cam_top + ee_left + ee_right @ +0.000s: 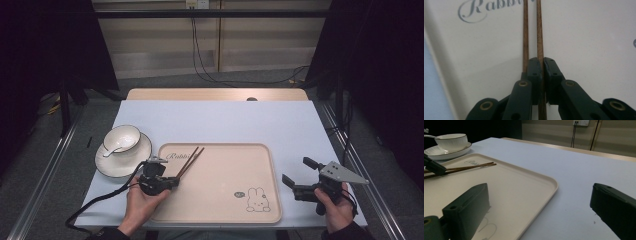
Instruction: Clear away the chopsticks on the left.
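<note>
Two grippers, two chopsticks, one tray in front of me.

Nearest me, my left gripper (172, 183) is clamped on one chopstick (540, 45) of the two; the second chopstick (525, 35) lies just beside the jaws, outside them. Both sticks rest on the one beige tray (225, 220), at its left end near the "Rabbit" lettering (477, 8). My right gripper (296, 173) hovers by the tray's right edge, its tongs wide and empty. Farther off to the left I count one plate (102, 165), one bowl (121, 137) on it and one spoon (114, 149) in the bowl.
</note>
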